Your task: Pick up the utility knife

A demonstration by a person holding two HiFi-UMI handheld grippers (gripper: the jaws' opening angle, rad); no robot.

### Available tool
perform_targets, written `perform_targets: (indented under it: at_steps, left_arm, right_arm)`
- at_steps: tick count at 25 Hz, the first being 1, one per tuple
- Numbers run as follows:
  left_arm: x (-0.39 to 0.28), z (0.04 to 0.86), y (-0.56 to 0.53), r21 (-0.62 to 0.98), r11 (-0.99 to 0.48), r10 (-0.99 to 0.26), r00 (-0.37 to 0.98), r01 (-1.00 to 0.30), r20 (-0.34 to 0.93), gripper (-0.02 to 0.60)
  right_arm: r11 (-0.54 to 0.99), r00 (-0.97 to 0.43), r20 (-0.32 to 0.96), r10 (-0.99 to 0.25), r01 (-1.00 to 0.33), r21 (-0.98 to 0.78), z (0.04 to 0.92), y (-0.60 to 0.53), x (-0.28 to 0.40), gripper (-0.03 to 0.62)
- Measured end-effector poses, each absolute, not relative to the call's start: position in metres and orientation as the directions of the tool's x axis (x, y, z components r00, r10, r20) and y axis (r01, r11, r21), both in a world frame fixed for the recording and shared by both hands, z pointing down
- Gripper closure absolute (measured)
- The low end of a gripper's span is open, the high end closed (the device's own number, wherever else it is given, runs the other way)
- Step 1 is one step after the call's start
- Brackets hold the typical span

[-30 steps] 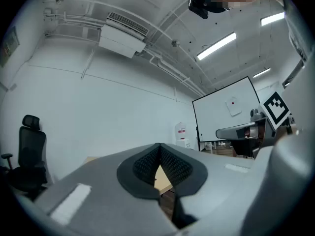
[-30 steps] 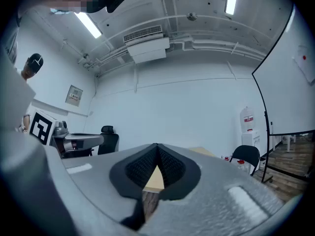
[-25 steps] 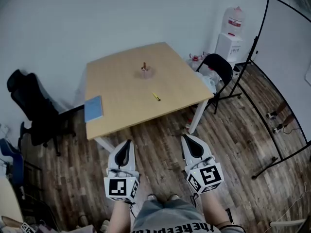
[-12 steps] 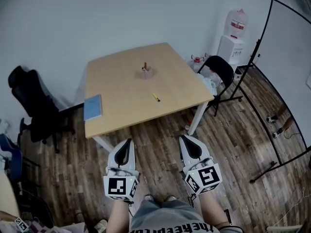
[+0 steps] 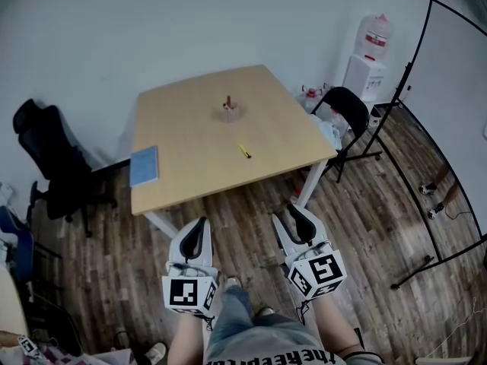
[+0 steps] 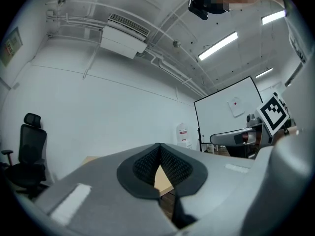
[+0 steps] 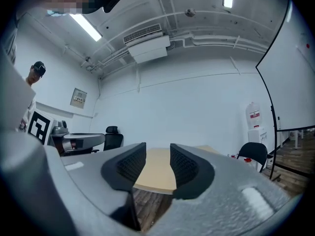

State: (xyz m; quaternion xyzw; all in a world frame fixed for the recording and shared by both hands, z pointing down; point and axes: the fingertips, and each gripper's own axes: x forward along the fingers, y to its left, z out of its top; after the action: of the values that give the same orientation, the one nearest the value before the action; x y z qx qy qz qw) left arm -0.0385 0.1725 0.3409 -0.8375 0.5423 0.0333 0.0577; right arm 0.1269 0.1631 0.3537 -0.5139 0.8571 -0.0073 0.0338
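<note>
The utility knife, small and yellow, lies on the light wooden table, ahead of both grippers and well out of their reach. My left gripper is held level over the floor in front of the table, with its jaws together and empty. Beside it, my right gripper also points at the table. Its jaws have just been opening and now stand apart with nothing between them.
A pink holder with a pen stands mid-table and a blue notebook lies at its left edge. A black office chair is at the left; a folding chair, a water dispenser and a whiteboard stand at the right.
The right gripper's jaws have spread apart from shut. A foot has stepped forward between the grippers. The left gripper looks unchanged.
</note>
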Motion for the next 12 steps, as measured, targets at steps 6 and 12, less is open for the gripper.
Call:
perform_targets:
  at_steps: [6,12]
  left_arm:
    - [-0.043,0.345,0.142,-0.055,-0.423,-0.897,0.427,-0.904,-0.111,0.561]
    - [-0.053,0.344,0.092,-0.047,-0.452,-0.884,0.455,-0.891,-0.107,0.561]
  right_arm:
    - [0.468,-0.467,-0.031,-0.883,-0.881,-0.063,0.358,0.135,0.120,0.441]
    - [0.442,-0.442,-0.019,-0.897,-0.894,-0.078,0.362,0.092,0.110,0.441]
